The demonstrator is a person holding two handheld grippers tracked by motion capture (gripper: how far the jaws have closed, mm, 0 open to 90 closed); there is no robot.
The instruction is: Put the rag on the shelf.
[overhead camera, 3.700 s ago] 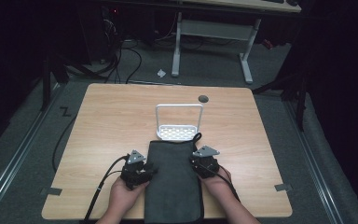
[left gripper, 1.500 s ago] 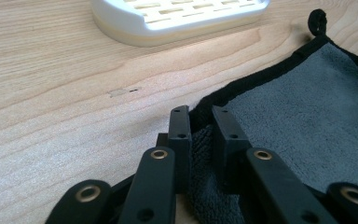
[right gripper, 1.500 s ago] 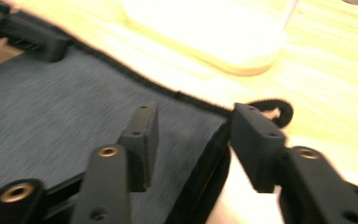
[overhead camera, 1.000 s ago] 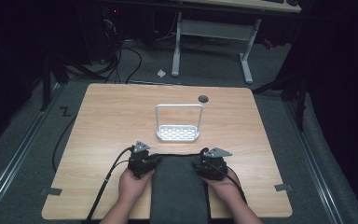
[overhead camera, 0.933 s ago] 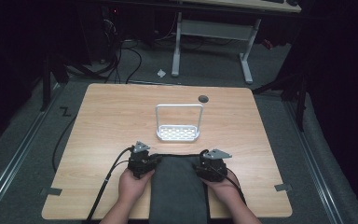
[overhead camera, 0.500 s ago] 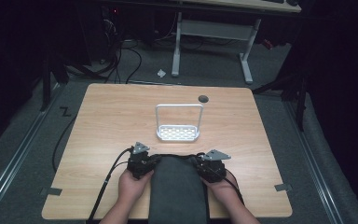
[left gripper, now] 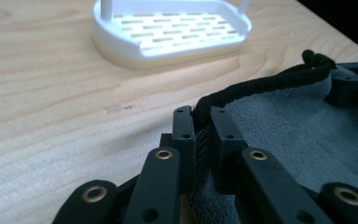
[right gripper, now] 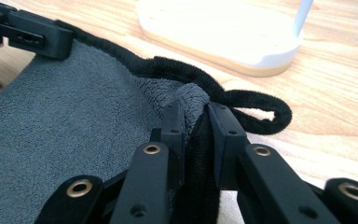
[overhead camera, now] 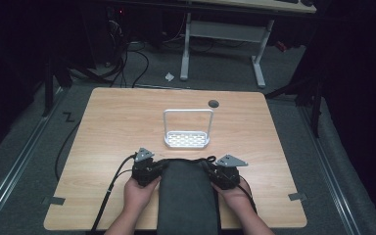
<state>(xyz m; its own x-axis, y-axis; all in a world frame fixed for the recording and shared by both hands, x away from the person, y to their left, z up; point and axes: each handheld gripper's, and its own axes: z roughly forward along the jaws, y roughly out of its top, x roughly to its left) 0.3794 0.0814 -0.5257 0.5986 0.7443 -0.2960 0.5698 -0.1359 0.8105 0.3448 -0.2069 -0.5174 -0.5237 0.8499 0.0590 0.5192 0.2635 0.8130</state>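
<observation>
The left gripper (left gripper: pixel 203 128) has its jaws clamped on the near left corner of the grey towel (overhead camera: pixel 186 196), the black hem pinched between the pads. The right gripper (right gripper: pixel 196 123) pinches the towel's other far corner, where a black hanging loop (right gripper: pixel 261 109) sticks out past the jaws; its jaws have just been closing on the cloth. A few seconds ago the towel lay stretched out flat up to the white rack (overhead camera: pixel 187 139), with the grippers partway along its sides. Now both grippers sit at its far edge, which lies just short of the rack, and the cloth runs back between the hands off the near edge of the wooden table (overhead camera: pixel 117 122).
</observation>
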